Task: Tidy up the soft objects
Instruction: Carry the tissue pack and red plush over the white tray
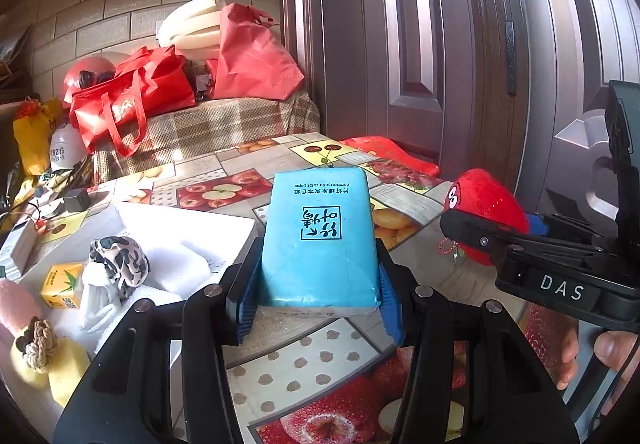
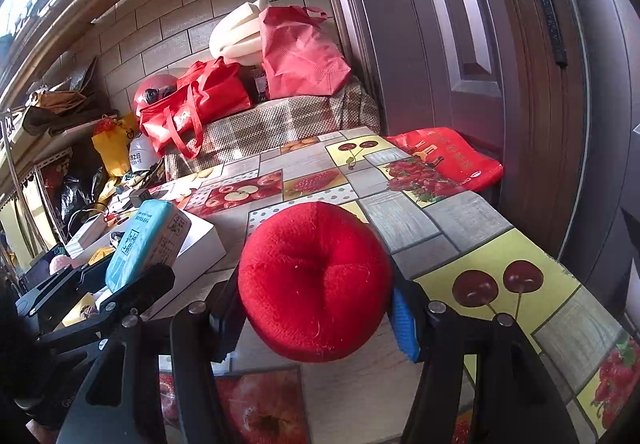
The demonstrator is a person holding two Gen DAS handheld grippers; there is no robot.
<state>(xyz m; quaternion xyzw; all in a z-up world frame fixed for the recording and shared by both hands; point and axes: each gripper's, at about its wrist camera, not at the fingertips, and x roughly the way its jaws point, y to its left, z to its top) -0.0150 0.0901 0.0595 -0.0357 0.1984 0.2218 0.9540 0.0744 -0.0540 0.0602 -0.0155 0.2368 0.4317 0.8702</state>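
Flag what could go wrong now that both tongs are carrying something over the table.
1. The red plush toy bulges well past the right tongs; it could squirm loose.
2. The blue tissue pack is pinched only at its near end by the left tongs and might tip.
3. The loads are close together and might collide.

"Bamboo pulp color paper" on tissue pack (image 1: 320,240); "DAS" on right hand-held gripper (image 1: 486,240).
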